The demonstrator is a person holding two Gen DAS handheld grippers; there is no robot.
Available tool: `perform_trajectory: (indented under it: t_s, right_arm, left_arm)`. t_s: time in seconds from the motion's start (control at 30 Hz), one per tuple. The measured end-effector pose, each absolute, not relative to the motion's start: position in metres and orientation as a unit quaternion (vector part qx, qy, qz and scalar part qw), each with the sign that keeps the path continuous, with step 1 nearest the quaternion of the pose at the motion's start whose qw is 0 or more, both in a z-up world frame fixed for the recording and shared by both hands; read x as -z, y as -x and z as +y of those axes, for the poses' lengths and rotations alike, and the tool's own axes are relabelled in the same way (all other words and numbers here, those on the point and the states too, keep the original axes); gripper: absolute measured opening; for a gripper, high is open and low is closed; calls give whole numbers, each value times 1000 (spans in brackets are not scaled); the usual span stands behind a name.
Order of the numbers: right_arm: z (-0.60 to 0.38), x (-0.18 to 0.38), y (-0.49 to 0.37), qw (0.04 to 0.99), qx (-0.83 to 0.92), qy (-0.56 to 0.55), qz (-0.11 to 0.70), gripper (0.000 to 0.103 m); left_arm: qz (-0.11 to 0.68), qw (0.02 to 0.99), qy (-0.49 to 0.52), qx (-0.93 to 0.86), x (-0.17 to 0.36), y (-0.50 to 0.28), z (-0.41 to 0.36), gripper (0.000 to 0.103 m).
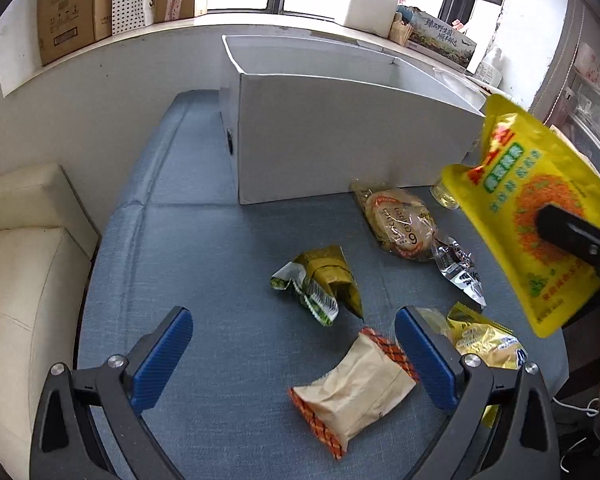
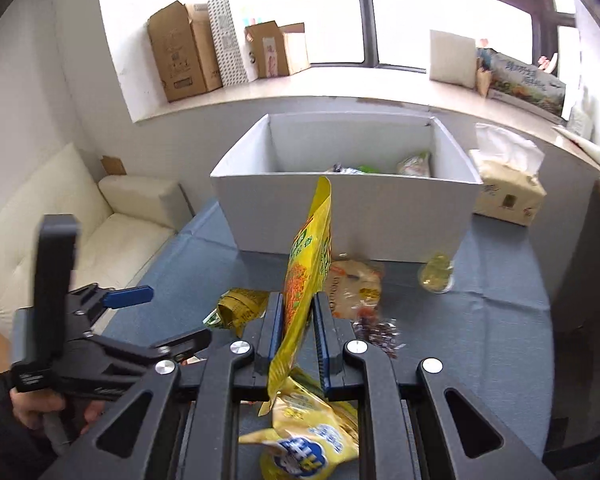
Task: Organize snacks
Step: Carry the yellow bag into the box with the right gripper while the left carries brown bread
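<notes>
Only the right wrist view shows snacks inside the white box (right jaws clamp a yellow pouch, left jaws gape empty).

One open white cardboard box stands on the blue cloth. Seven loose snack packets lie or hang outside it, and perhaps three more sit inside the box, partly hidden. Two black two-finger grippers with blue pads show.

Yellow snack pouch is lifted clear, upright and edge-on, before the open white box, which holds a few packets. Five wrapped snacks lie scattered on the blue table, including a tan orange-edged packet.
</notes>
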State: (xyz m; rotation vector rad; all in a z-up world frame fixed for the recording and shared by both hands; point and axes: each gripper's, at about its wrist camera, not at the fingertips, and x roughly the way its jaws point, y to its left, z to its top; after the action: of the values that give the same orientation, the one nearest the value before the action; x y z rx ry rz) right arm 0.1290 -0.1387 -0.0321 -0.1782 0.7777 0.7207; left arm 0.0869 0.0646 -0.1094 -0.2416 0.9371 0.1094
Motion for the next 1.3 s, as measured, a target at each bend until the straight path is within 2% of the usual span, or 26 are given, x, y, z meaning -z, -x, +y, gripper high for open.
perform_trajectory:
  t_s: [0.3, 0.4, 0.5, 0.53, 0.63, 0.87, 1.3]
  right_arm:
    - [-177, 33, -132, 869, -312, 50, 380, 16]
    - [-184, 38, -134, 869, -306, 45, 386, 16]
    - [-186, 44, -135, 868, -303, 42, 392, 16]
    - [-186, 45, -135, 868, -303, 41, 393, 16]
    - [-186, 46, -134, 867, -305, 37, 392, 16]
    - [-187, 49, -133, 865, -309, 32, 394, 16]
    - [-196, 39, -146, 869, -309, 13, 385, 8]
  left_arm:
    - [506, 856, 72, -80, 149, -139, 52, 103]
    - [495, 862, 78, -77, 150, -138, 55, 99]
    - [487, 866, 61, -94, 144, -136, 55, 65]
    - [488, 866, 67, -91, 143, -135, 57, 59]
    - [485, 867, 81, -82, 139, -132, 62, 54]
    - [451, 887, 75, -65, 109, -115, 63, 53]
    - [373, 927, 34, -23, -3, -101, 38, 53]
